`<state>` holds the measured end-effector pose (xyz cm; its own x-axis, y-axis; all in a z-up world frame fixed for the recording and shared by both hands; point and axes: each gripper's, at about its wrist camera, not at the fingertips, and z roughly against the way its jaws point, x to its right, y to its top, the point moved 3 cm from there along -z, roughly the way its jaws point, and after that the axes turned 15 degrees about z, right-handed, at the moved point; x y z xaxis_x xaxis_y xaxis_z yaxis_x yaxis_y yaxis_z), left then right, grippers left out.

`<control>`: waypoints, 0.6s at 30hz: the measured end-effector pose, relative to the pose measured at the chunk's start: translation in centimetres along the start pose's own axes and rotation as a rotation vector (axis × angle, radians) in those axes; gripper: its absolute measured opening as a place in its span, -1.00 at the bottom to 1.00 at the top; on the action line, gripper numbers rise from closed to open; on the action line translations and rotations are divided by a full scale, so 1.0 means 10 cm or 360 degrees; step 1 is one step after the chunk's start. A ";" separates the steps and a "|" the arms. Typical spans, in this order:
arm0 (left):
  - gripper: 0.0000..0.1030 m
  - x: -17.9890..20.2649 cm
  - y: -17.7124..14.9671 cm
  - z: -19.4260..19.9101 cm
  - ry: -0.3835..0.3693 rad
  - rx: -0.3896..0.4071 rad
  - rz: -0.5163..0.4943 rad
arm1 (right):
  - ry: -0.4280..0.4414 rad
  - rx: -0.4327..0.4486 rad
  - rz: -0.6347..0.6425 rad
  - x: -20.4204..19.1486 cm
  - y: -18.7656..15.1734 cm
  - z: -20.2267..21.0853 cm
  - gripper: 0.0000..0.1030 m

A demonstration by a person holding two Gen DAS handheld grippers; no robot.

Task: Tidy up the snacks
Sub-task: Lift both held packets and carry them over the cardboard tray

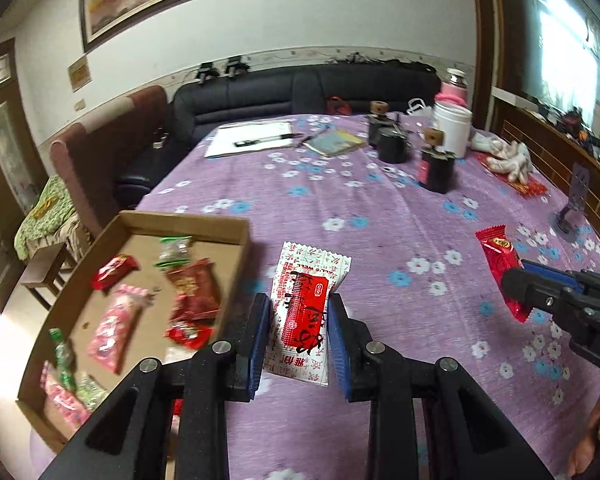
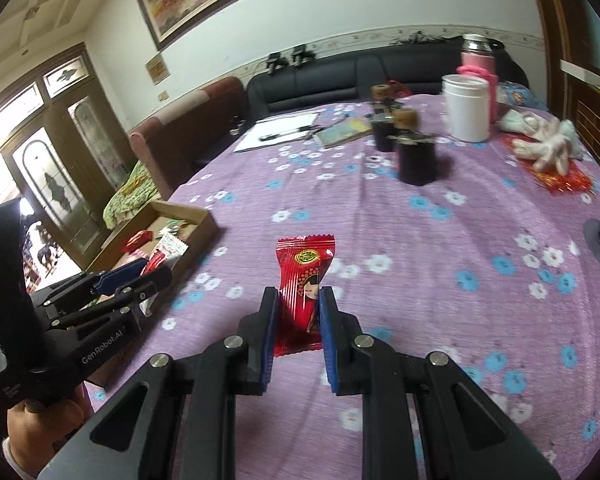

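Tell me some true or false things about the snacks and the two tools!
1. The left tool grips a white and red printed snack packet. True.
2. The right tool is empty. False: it pinches a shiny red candy wrapper.
3. The shallow brown cardboard box already holds several snacks. True.
4. The tablecloth is plain green. False: the purple flowered tablecloth covers the table.
5. A white plastic jar stands at the table's far end. True.
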<state>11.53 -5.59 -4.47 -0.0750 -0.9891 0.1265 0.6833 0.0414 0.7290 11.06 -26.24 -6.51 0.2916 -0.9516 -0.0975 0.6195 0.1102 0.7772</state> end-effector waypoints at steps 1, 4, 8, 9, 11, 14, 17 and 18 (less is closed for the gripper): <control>-0.42 -0.05 0.01 0.02 0.0007 0.0007 0.0012 | 0.0014 0.0000 0.0013 -0.06 0.02 -0.02 -0.62; -0.42 -0.20 0.03 0.08 0.0027 0.0025 0.0043 | 0.0051 -0.0005 0.0057 -0.23 0.09 -0.09 -0.62; -0.42 -0.37 0.06 0.11 0.0051 0.0038 0.0087 | 0.0102 -0.0011 0.0102 -0.44 0.18 -0.17 -0.62; -0.42 -0.43 0.07 0.12 0.0059 0.0041 0.0099 | 0.0110 -0.0013 0.0111 -0.48 0.19 -0.18 -0.62; -0.42 -0.50 0.08 0.13 0.0068 0.0046 0.0117 | 0.0130 -0.0014 0.0139 -0.58 0.24 -0.22 -0.62; -0.42 -0.61 0.09 0.16 0.0083 0.0052 0.0142 | 0.0153 -0.0013 0.0174 -0.72 0.29 -0.24 -0.62; -0.42 -0.71 0.10 0.18 0.0098 0.0059 0.0165 | 0.0172 -0.0015 0.0202 -0.83 0.33 -0.28 -0.62; -0.42 -0.74 0.10 0.18 0.0102 0.0059 0.0171 | 0.0180 -0.0017 0.0213 -0.87 0.34 -0.29 -0.62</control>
<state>11.44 2.00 -3.44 0.0444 -0.9857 0.1627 0.6572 0.1514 0.7383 12.77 -16.79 -4.83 0.4515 -0.8900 -0.0635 0.5775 0.2372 0.7812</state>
